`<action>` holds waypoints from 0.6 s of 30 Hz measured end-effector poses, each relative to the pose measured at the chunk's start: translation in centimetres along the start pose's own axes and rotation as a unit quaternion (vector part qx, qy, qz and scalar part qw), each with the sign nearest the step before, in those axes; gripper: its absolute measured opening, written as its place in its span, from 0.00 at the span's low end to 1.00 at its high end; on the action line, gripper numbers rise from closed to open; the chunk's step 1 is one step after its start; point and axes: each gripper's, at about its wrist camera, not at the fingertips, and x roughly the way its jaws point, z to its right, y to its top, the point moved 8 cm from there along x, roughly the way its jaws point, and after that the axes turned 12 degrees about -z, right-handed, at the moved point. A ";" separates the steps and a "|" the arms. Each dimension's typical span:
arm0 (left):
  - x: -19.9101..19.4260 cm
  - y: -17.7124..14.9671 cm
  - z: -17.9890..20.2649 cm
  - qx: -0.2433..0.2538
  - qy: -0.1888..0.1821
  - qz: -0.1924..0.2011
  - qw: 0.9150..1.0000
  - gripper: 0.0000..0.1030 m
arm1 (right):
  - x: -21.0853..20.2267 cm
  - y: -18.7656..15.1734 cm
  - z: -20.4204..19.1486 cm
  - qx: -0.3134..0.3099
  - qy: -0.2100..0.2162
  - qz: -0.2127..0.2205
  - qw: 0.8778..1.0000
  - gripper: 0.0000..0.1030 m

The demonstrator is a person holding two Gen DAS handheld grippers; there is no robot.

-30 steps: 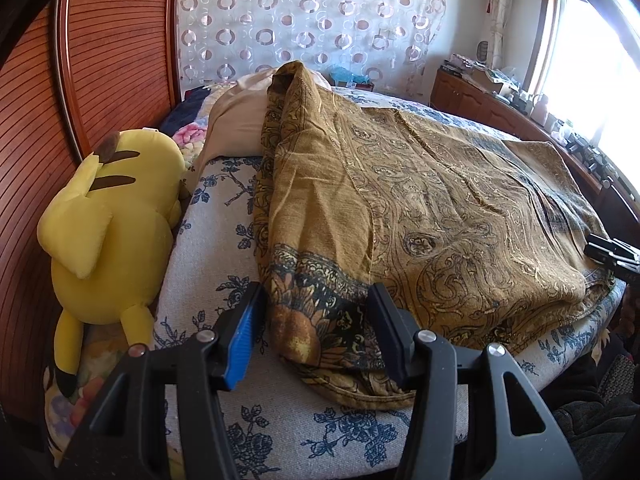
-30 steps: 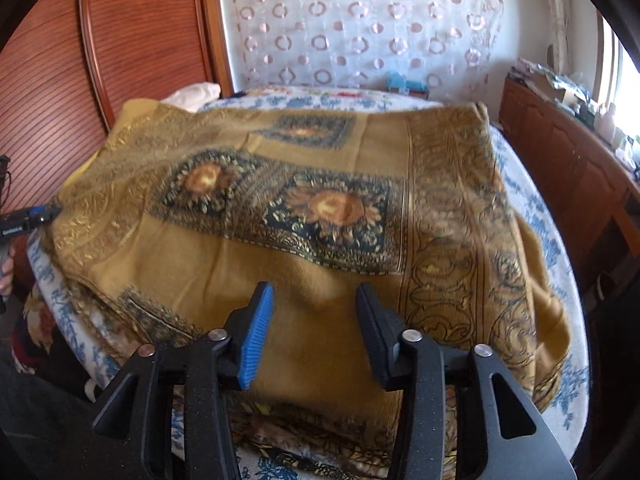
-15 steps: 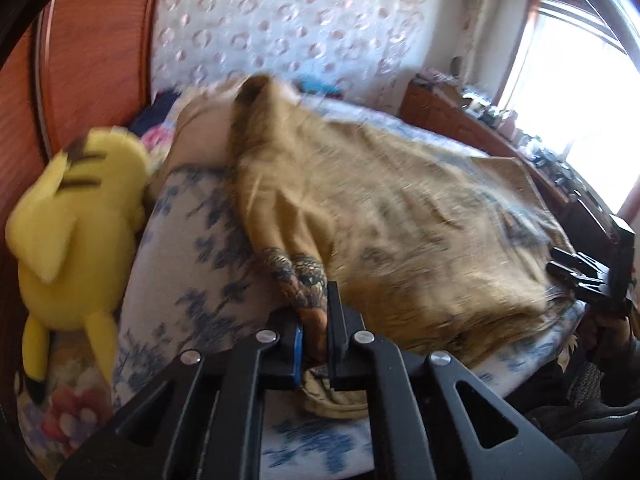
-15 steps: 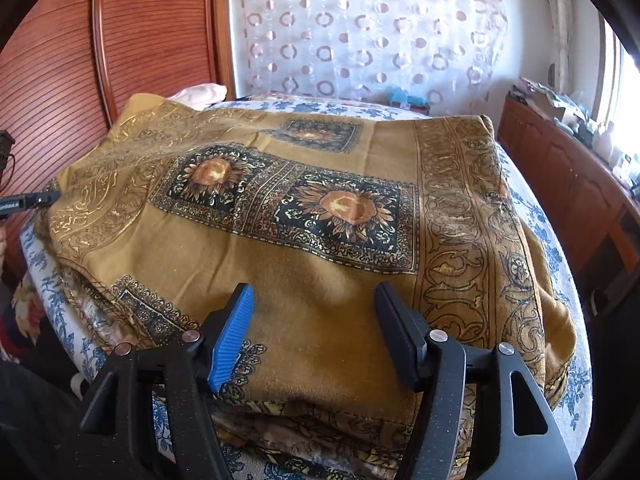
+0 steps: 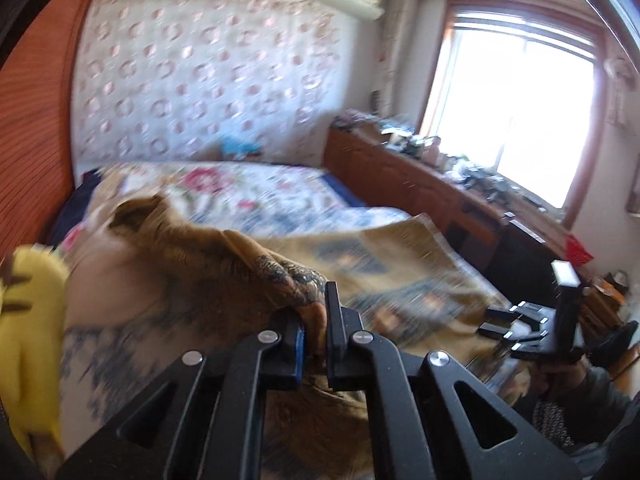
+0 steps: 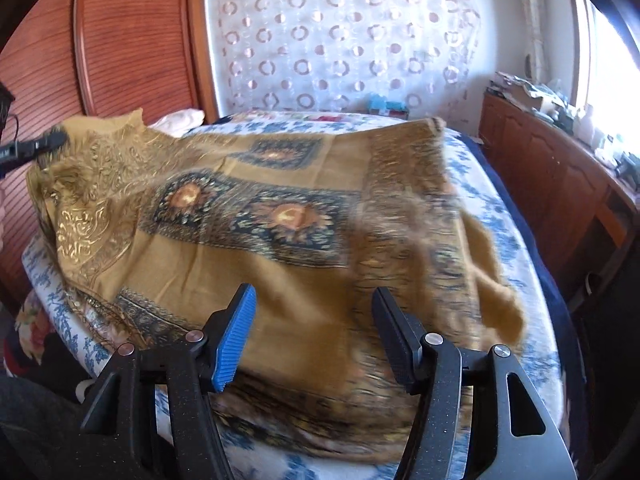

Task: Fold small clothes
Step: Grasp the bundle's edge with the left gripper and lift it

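A mustard cloth (image 6: 280,216) with dark floral panels lies spread over the bed (image 6: 484,184). My left gripper (image 5: 314,312) is shut on one corner of the cloth (image 5: 248,268) and holds it raised above the bed, so a ridge of fabric trails down from the jaws. In the right wrist view that same gripper (image 6: 36,146) shows at the far left with the lifted corner. My right gripper (image 6: 314,308) hovers open over the cloth's near edge; its pads press on nothing. It also shows low on the right (image 5: 516,324) in the left wrist view.
A yellow plush toy (image 5: 28,320) lies at the bed's left side by the red wooden panel (image 6: 132,40). A cluttered wooden cabinet (image 6: 552,184) runs along the right under the window. A pillow (image 6: 180,118) sits behind the cloth.
My left gripper shut on the cloth's corner and rose with it, tilting up. The right gripper's jaws widened and it shifted slightly over the cloth's near edge.
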 end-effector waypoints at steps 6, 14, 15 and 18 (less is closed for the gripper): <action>2.8 4.6 6.1 0.061 -0.041 0.001 0.997 0.03 | -0.9 -0.9 2.8 0.027 -0.007 0.007 1.000 0.60; 6.1 8.1 14.0 0.118 -0.085 -0.014 0.989 0.03 | -2.6 -1.6 5.6 0.054 -0.011 0.025 0.998 0.60; 6.5 8.4 15.0 0.124 -0.091 -0.016 0.988 0.03 | -2.8 -1.7 5.9 0.057 -0.011 0.027 0.998 0.60; 7.6 8.6 18.0 0.140 -0.102 -0.027 0.984 0.03 | -3.5 -1.9 7.0 0.067 -0.009 0.034 0.997 0.60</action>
